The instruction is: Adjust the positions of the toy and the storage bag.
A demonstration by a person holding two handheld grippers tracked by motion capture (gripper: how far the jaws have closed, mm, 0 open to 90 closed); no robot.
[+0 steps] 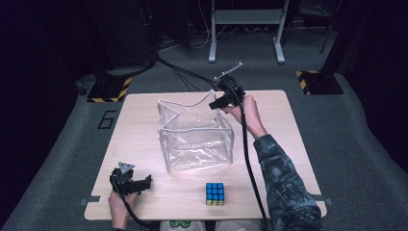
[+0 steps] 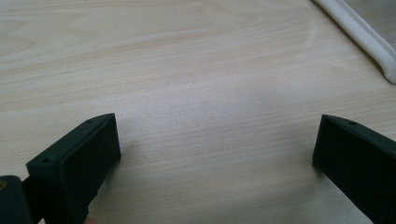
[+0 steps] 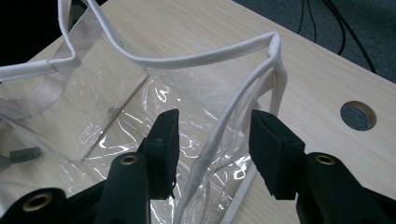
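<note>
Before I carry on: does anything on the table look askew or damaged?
Nothing looks damaged. The clear bag stands open but lopsided, its white-trimmed rim sagging and wavy along the far side. The right gripper straddles that rim with its fingers apart. The cube sits squarely.

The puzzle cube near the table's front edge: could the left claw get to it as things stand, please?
Probably yes. The left claw stands open over bare table, and nothing lies between it and the puzzle cube; the clear bag sits farther back.
</note>
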